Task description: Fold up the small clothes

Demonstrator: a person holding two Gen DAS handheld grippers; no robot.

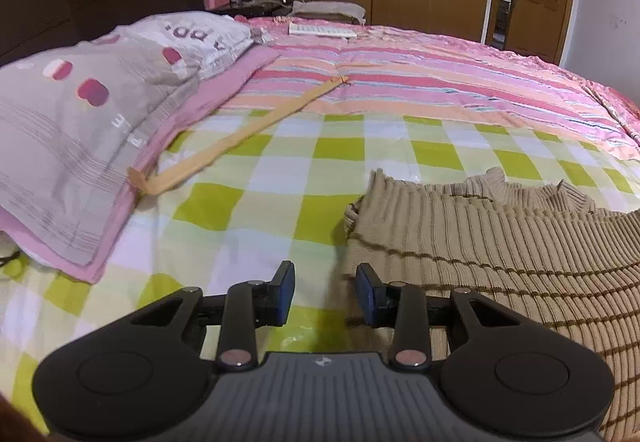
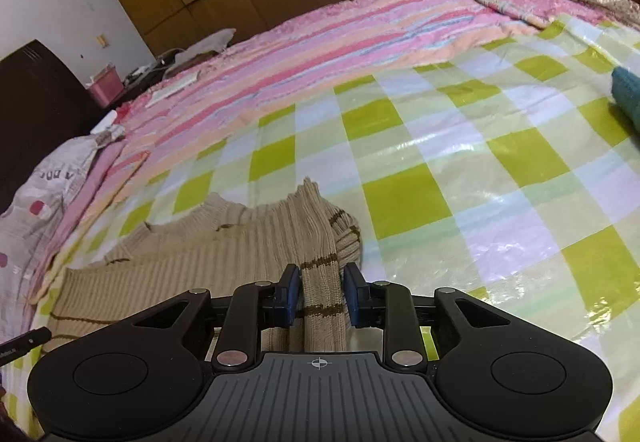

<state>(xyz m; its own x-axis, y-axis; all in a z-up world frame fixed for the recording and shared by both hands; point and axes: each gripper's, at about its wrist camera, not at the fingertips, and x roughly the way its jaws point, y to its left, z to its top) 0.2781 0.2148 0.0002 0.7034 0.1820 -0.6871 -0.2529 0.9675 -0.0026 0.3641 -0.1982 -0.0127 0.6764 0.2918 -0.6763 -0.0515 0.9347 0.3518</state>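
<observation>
A: While both point down at the bed, how do the tongs stand?
B: Left tongs (image 1: 325, 292) apart, empty, over the checked cover (image 1: 260, 202) at the sweater's (image 1: 500, 242) left edge. Right tongs (image 2: 319, 294) astride the folded sleeve (image 2: 320, 270); contact uncertain.
A: Open room?
B: Bare cover beyond and to the right.
A: Count?
B: One beige sweater, one pillow (image 1: 80, 130), one teal item (image 2: 628, 94).

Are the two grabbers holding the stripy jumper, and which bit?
The right gripper has a folded strip of the beige sweater between its fingers, apparently pinched. The left gripper stands open at the sweater's edge, holding nothing.
</observation>
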